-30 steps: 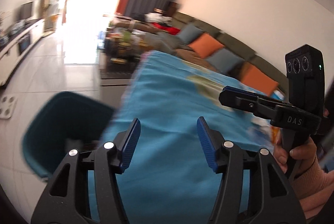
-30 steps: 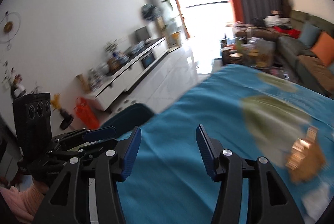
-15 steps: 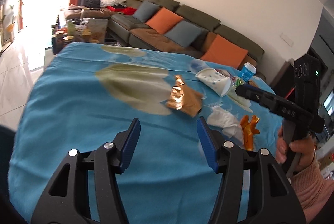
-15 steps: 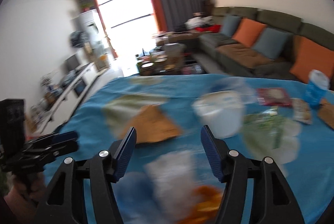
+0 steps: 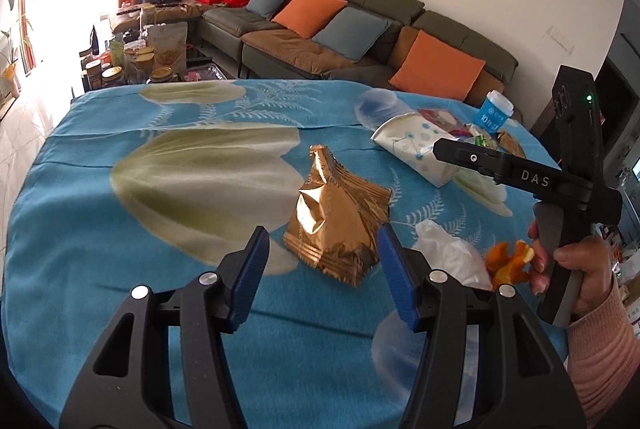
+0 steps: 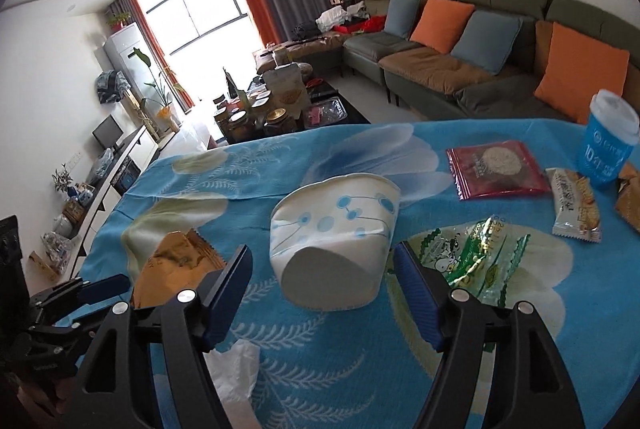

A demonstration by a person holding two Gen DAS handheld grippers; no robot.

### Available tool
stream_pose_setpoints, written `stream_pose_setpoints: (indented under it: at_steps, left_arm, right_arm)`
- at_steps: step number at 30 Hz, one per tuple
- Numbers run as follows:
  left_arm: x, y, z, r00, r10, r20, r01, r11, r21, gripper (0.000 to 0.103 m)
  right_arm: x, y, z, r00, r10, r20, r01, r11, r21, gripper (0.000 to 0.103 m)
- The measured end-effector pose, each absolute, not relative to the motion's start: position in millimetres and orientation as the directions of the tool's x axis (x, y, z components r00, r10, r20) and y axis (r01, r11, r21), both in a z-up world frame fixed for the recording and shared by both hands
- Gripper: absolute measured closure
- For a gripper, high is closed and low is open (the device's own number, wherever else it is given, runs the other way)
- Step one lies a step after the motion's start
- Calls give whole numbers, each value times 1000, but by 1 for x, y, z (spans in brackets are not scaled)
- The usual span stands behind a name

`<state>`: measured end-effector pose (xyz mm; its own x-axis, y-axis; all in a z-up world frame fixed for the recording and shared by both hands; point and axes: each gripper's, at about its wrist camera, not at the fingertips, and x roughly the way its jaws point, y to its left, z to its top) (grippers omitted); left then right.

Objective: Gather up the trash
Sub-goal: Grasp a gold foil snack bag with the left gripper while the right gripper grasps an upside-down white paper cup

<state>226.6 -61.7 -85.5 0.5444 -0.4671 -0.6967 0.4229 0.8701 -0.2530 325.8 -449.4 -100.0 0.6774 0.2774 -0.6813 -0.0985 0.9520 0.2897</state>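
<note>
Right claw [image 6: 322, 283] opening around paper cup [image 6: 334, 229]; only left view shows orange peel [image 5: 508, 261].

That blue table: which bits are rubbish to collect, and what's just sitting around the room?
Trash on the table:
gold wrapper
crushed paper cup
white tissue
orange peel
green wrapper
red biscuit packet

Just there:
sofa
cushions
jars

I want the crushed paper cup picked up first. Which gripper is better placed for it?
Right. The right gripper points straight at the crushed paper cup, its jaws opening around it. The left gripper faces the gold wrapper instead.
</note>
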Motion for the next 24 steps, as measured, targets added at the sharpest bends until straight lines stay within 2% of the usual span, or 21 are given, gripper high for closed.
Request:
stream_pose_setpoints:
  at_steps: [2, 6, 12, 15, 24]
  left_arm:
    - [234, -66, -91, 528, -468, -708, 419, 869, -262, 51]
    - [240, -65, -101, 489, -485, -725, 417, 860, -294, 65]
    - [238, -67, -105, 491, -489, -721, 420, 858, -296, 81]
    - [235, -65, -103, 500, -488, -715, 419, 859, -293, 86]
    - [213, -46, -91, 542, -489, -684, 401, 865, -300, 88]
  right_arm:
    - [326, -452, -100, 673, 279, -685, -93, 951, 296, 34]
    - [327, -456, -105, 658, 304, -689, -91, 940, 327, 45]
    - [326, -459, -107, 664, 314, -679, -93, 935, 341, 46]
    - [322, -464, -105, 669, 320, -671, -99, 933, 346, 46]
    - [304, -463, -86, 698, 353, -623, -137, 920, 367, 46]
